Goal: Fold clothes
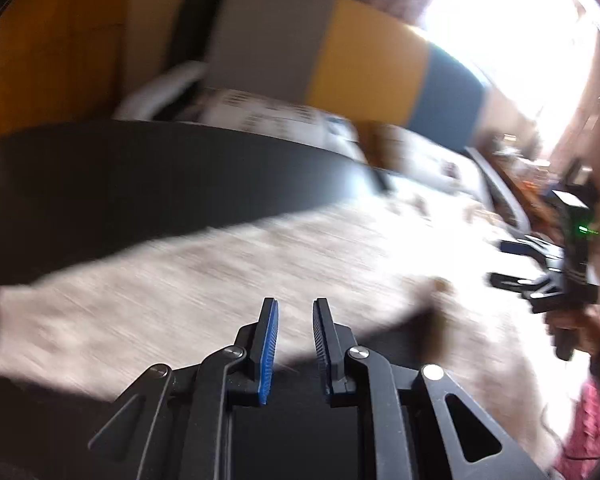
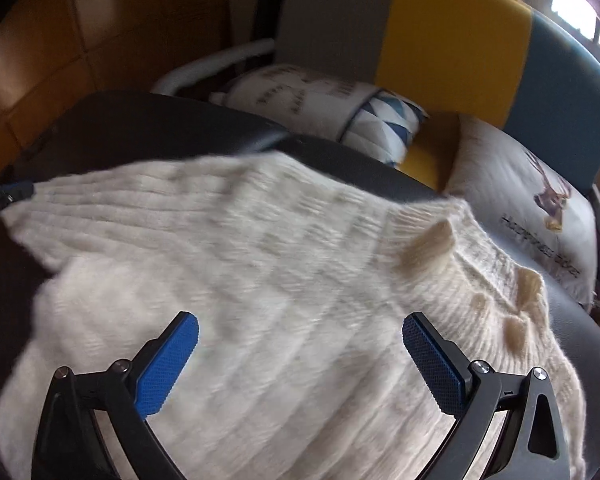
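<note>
Dark table (image 2: 148,128): cream knit sweater (image 2: 260,280) is spread across it, one sleeve extended toward 9 o'clock. Right tongs (image 2: 300,356) are held wide apart above the body; left tongs (image 1: 294,332) are narrowly parted, gripping nothing. Any fold is best gripped at a ribbed edge.

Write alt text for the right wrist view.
A cream knit sweater lies spread over a black table, with the right gripper above it, jaws wide open and empty. Behind the table, printed cushions sit on a grey, yellow and blue chair.
</note>
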Demonstrator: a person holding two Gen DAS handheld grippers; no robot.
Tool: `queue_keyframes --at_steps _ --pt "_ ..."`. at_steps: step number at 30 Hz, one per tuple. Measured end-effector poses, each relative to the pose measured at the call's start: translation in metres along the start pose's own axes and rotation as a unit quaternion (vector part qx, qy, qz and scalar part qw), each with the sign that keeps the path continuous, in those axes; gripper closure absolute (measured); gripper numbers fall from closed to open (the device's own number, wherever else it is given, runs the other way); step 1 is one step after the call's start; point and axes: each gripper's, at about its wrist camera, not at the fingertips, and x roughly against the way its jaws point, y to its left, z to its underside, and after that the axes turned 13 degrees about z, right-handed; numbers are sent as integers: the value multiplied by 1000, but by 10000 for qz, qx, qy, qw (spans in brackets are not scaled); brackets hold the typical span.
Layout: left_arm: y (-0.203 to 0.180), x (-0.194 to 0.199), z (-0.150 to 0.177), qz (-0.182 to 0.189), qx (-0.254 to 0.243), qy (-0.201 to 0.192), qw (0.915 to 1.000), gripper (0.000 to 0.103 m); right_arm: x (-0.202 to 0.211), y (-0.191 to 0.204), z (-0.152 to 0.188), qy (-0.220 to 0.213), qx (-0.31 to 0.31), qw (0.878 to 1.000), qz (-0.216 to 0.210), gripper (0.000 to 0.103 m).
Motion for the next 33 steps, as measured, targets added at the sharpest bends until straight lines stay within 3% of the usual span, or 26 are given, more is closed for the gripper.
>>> queue_keyframes --at_steps 3,7,10,12,15,19,23,27,33 --pt "-31 0 12 764 -6 69 9971 86 23 22 11 -51 173 9993 -342 0" --pt "-59 -30 8 1200 -102 359 9921 85 39 41 38 132 272 9987 -420 0" --pt "-70 -53 10 1087 -218 590 9921 84 43 38 59 248 179 9990 -331 0" --pt "-71 -66 13 1243 -36 862 9885 85 39 22 75 362 -46 9991 -196 0" --pt "-78 -65 29 1216 -38 811 9893 88 34 -2 101 543 -400 9977 15 0" --pt "-73 -64 38 1162 251 788 9898 84 42 -26 139 195 -517 9984 145 0" --pt "-66 -67 35 1246 610 819 9869 84 43 -32 147 129 -545 9983 182 0" --pt "-67 -31 54 1257 635 662 9878 87 42 -29 145 88 -546 9982 214 0" --pt "-75 46 117 1440 380 622 9869 87 67 -18 143 149 -865 9957 306 0"
